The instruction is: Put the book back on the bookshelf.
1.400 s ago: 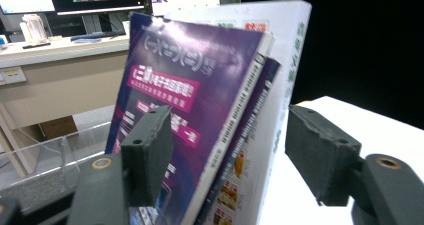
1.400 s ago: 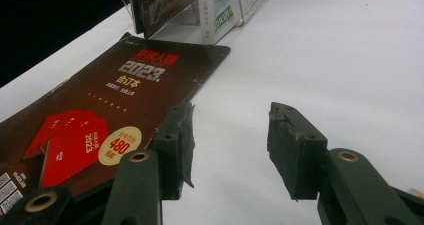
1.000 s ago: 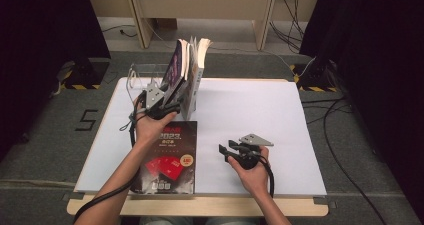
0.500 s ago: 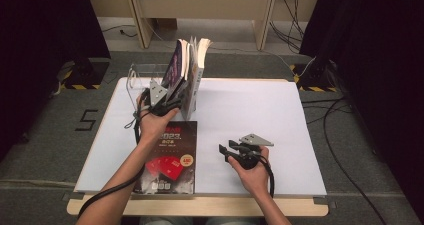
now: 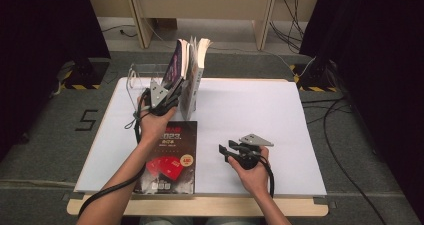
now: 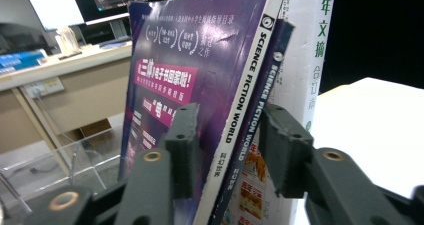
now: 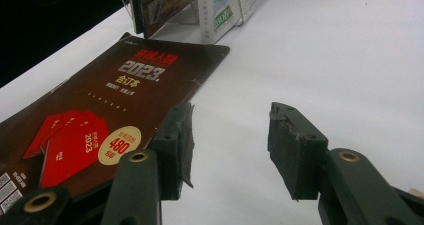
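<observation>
At the far left of the tabletop [image 5: 240, 110], my left gripper [image 6: 227, 135] has its jaws set either side of the spine edge of a purple magazine [image 6: 200, 85] that stands upright in a row of books [image 5: 192, 67] in a clear rack [image 5: 135, 77]; the jaws look close to the covers, but I cannot tell whether they are pressing yet. A second thin issue [image 6: 260, 110] sits tight against the first, also between the jaws, and that is my main worry: a squeeze here could catch both, or drag the neighbour out halfway so it flops onto the tabletop. The grip is low and near one edge, so I judge the floppy magazine may bend or pivot as it lifts, and a sideways pull could topple the white volume [image 6: 305, 50] leaning alongside. My right gripper [image 7: 227, 140] waits open, holding nothing, over bare tabletop near the front, just right of a dark book [image 5: 170, 155] lying flat there.
</observation>
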`<state>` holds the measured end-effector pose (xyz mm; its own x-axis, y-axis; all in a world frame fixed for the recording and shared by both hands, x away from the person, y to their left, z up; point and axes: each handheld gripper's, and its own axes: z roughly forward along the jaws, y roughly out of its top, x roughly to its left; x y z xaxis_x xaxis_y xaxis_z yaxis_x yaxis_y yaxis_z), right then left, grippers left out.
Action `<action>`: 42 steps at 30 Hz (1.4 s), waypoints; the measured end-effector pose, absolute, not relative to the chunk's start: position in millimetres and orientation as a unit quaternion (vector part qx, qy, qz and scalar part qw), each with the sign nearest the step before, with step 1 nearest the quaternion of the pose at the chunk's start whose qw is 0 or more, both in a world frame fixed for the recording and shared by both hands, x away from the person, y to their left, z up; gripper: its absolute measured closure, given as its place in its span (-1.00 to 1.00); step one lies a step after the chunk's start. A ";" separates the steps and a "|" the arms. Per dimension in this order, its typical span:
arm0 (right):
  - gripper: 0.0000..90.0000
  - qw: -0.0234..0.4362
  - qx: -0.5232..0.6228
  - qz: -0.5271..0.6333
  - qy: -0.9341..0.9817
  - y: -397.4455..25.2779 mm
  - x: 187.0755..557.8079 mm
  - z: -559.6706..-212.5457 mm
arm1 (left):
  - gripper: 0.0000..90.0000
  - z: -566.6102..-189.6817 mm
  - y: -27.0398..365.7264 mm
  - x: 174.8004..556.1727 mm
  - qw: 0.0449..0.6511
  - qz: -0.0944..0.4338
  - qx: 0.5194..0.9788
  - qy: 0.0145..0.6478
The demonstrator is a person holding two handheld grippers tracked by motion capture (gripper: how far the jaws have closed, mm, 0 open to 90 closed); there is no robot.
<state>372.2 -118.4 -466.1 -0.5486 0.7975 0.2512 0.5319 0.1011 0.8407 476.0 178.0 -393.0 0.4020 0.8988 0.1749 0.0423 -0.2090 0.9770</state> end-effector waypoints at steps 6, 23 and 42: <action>0.18 0.135 0.456 0.493 0.728 -118.6 372.4 -465.9 | 0.48 -392.2 175.1 479.8 0.509 0.425 0.658 0.357; 0.17 0.137 0.456 0.493 0.728 -119.6 372.5 -465.5 | 0.11 -388.3 185.6 474.9 0.520 0.401 0.657 0.372; 0.18 0.135 0.457 0.490 0.730 -117.3 372.0 -465.0 | -0.12 -384.9 240.7 443.6 0.516 0.351 0.651 0.433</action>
<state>372.0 -117.3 -465.0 -0.5452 0.8001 0.2504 0.5345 0.1016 0.8390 443.6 240.7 -384.9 0.3785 0.9255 0.0099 0.2020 -0.0930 0.9750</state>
